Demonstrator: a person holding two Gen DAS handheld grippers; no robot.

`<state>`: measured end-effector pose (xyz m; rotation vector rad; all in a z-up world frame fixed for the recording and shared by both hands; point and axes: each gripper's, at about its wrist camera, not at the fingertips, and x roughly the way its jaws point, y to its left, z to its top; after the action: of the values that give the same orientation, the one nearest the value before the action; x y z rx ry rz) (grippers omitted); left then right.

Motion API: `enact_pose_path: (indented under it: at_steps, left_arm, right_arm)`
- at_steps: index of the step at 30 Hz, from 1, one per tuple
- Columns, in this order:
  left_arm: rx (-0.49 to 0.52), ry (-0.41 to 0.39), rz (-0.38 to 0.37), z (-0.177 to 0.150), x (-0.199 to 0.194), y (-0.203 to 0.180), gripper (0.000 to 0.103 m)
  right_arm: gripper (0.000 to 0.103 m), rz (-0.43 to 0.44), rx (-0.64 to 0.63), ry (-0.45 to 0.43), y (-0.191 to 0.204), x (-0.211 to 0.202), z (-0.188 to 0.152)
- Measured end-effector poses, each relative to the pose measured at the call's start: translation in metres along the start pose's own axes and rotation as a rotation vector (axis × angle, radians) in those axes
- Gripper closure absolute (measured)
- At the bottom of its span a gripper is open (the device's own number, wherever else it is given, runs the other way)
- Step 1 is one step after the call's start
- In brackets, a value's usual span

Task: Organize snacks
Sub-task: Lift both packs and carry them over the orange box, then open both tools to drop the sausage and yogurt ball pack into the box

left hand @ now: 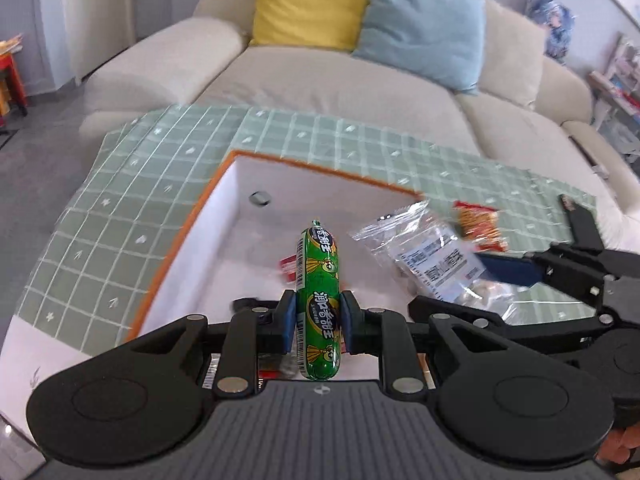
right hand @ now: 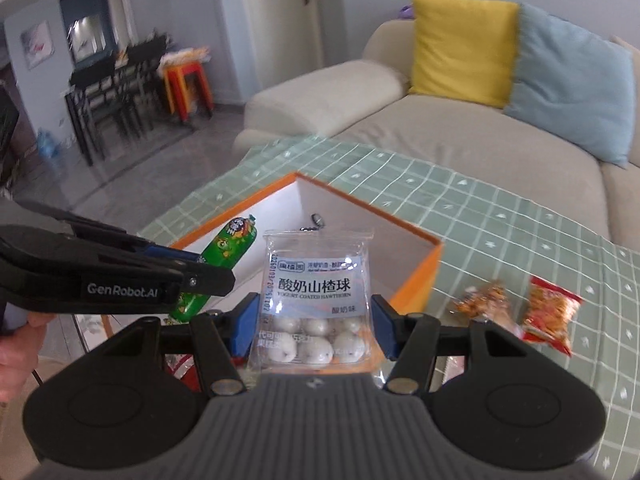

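Left gripper [left hand: 318,322]: jaws clamped on a green sausage [left hand: 319,304] above the orange box [left hand: 176,248]. Right gripper [right hand: 313,322]: jaws closed on a clear bag of white hawthorn balls [right hand: 316,300]. Only the right view shows both loose snack packets [right hand: 520,308] on the surface [right hand: 500,216]. A small dark object [left hand: 260,199] lies in the box.

Green tiled table [right hand: 500,208], orange box [right hand: 416,272] (white inside), two snack packets [right hand: 548,312] beside it

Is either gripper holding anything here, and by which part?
Both are. The left gripper clamps the green sausage around its lower middle. The right gripper grips the clear hawthorn-ball bag by its two side edges, low down.
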<state>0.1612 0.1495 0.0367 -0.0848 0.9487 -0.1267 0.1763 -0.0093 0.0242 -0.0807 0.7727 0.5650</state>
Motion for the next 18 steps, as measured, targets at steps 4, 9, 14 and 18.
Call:
enact_pose_path:
  at_steps: [4,9,14,18]
  left_arm:
    - [0.057,0.037,0.081,0.0,0.026,0.009,0.078]
    - [0.128,0.064,0.135,-0.002,0.052,0.015,0.078]
    - [0.147,0.1,0.146,0.002,0.073,0.017,0.078]
    - [0.169,0.13,0.16,0.005,0.088,0.014,0.078]
  right_arm:
    - [0.046,-0.029,-0.083,0.039,0.012,0.031,0.009]
    - [0.046,-0.073,-0.151,0.088,0.016,0.069,0.016]
    - [0.046,-0.11,-0.225,0.129,0.015,0.095,0.019]
    - [0.045,-0.129,-0.277,0.169,0.015,0.11,0.017]
